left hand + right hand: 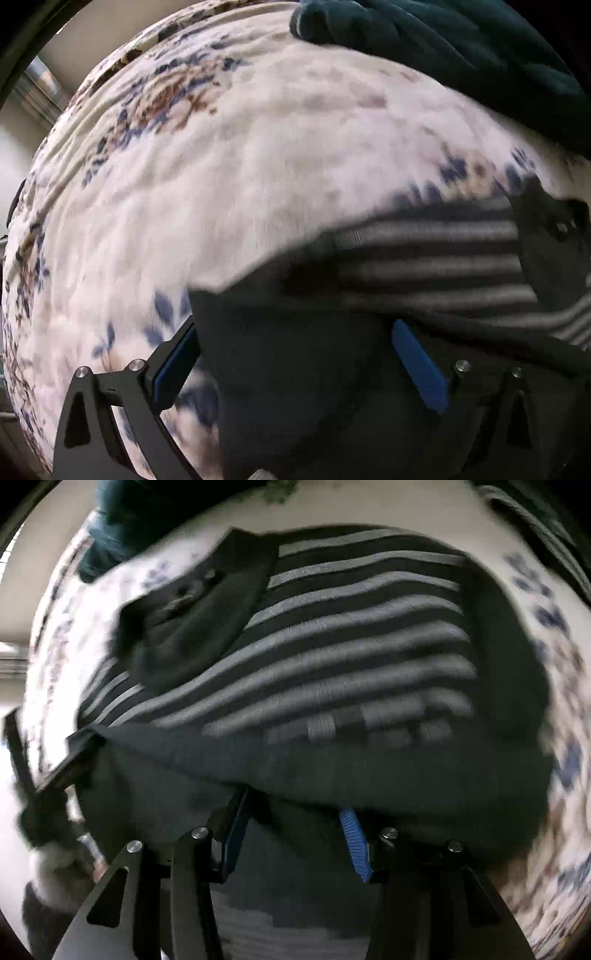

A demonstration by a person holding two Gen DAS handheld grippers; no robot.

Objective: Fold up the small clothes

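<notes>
Striped garment (351, 646), dark with grey bands, lies on the flowered bedcover (229, 177) and fills most of your right wrist view. Its plain dark hem is folded over toward the camera, covering the lower stripes. A dark collar or flap with a button sits at the upper left of that view, lying on the stripes.

Your right gripper (295, 834) points steeply down at the folded hem. Its blue pads (354, 842) stand partly apart with dark cloth between them and over their tips. The picture is blurred, and you cannot tell from it whether the pads press on the cloth or stand clear of it.

Your left gripper (299, 354) also points steeply down, over the plain dark edge of the same garment. Its jaws stand wide apart. The left blue pad (177, 365) is beside the cloth edge, over the bedcover; the right one (421, 369) shows against the dark fabric. The cloth lies between the two fingers, but neither pad is seen to clamp it, so record this hand as not gripping.

In the left wrist view the stripes run to the right of the gripper, and a dark part of the other tool shows at the far right edge.

A dark teal blanket (461, 48) lies bunched at the far edge of the bed, well apart from the garment.
</notes>
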